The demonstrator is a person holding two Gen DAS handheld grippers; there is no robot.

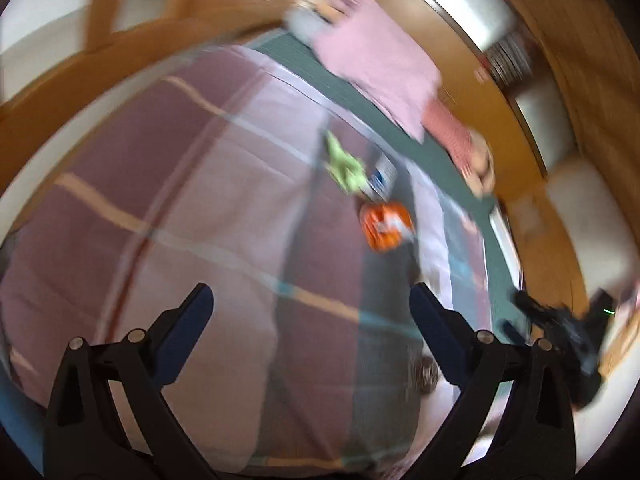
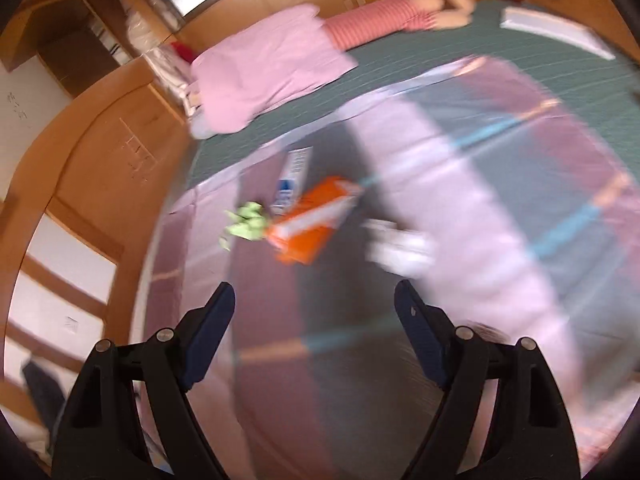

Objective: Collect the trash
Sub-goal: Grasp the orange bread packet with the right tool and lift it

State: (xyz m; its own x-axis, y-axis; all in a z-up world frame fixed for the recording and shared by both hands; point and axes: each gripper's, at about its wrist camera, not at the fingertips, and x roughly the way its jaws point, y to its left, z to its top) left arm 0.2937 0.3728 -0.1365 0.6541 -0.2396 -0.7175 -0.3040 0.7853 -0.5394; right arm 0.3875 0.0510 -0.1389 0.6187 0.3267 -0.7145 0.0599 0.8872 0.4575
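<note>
Trash lies on a plaid purple blanket (image 1: 180,200) on a bed: an orange box (image 1: 385,226), a crumpled green wrapper (image 1: 342,162) and a white and blue packet (image 1: 382,178). In the right wrist view I see the orange box (image 2: 316,218), the green wrapper (image 2: 246,224), the white and blue packet (image 2: 292,178) and a crumpled white tissue (image 2: 400,246). My left gripper (image 1: 310,304) is open and empty, well short of the trash. My right gripper (image 2: 314,300) is open and empty, just short of the orange box. Both views are blurred.
A person in a pink blanket and striped top (image 2: 280,52) lies along the far side of the bed on a green sheet (image 2: 540,64). Wooden wardrobes (image 2: 112,128) surround the bed. The right gripper (image 1: 560,328) shows at the lower right of the left wrist view.
</note>
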